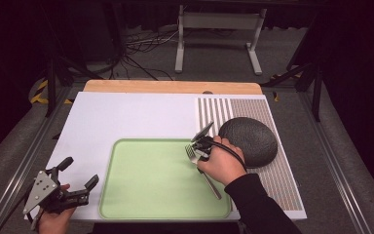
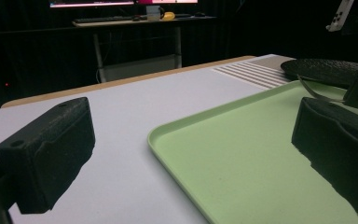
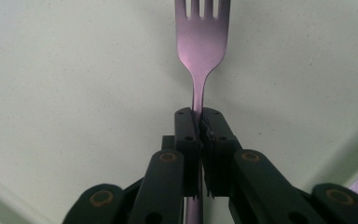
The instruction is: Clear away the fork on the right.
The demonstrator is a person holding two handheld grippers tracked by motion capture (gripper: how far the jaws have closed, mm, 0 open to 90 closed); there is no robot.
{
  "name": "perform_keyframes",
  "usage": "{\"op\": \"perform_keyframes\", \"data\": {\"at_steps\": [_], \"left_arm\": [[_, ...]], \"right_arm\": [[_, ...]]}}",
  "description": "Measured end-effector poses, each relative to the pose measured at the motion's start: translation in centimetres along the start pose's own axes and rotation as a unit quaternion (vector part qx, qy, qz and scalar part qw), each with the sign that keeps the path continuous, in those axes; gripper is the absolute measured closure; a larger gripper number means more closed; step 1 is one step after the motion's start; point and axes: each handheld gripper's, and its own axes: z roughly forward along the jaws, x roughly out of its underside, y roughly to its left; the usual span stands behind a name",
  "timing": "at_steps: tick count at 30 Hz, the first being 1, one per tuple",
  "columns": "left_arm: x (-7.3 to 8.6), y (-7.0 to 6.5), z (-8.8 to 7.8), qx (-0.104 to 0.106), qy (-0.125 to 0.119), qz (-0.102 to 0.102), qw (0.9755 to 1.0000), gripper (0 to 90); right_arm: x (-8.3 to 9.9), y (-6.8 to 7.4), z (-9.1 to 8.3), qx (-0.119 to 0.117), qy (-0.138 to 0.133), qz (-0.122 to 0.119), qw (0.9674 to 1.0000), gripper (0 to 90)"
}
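A metal fork is clamped by its neck in my right gripper, tines pointing away over the pale green tray. In the high view the right gripper sits over the tray's right side with the fork's tines to the left and its handle trailing back under the hand. My left gripper rests open at the table's front left, just off the tray's left edge. Between its two black pads lie bare white table and the tray's corner.
A dark round bowl-like dome lies on a striped mat right of the tray, close behind my right hand. The white table top has a wooden strip along its far edge. A desk frame stands on the floor beyond.
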Motion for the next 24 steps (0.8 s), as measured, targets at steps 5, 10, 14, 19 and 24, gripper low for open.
{"op": "perform_keyframes", "data": {"at_steps": [5,10,14,19,24], "left_arm": [[-0.01,-0.03,0.02,0.001,0.001,0.0,1.0,0.0],[-0.01,-0.07,0.09,0.003,0.002,0.001,1.0,0.0],[-0.01,-0.08,0.09,0.004,0.002,0.002,1.0,0.0],[-0.01,-0.1,0.1,0.004,0.001,0.002,1.0,0.0],[-0.02,-0.12,0.09,0.003,0.0,0.002,1.0,0.0]], "right_arm": [[0.07,-0.15,0.46,-0.002,0.003,0.011,0.9999,85.4],[0.17,-0.27,0.73,0.007,0.009,0.022,0.9997,85.4],[0.25,-0.39,0.8,0.006,0.009,0.027,0.9996,84.9],[0.34,-0.35,0.53,0.021,-0.003,0.009,0.9997,76.3],[0.39,-0.35,0.1,0.022,-0.022,0.002,0.9995,68.5]]}}
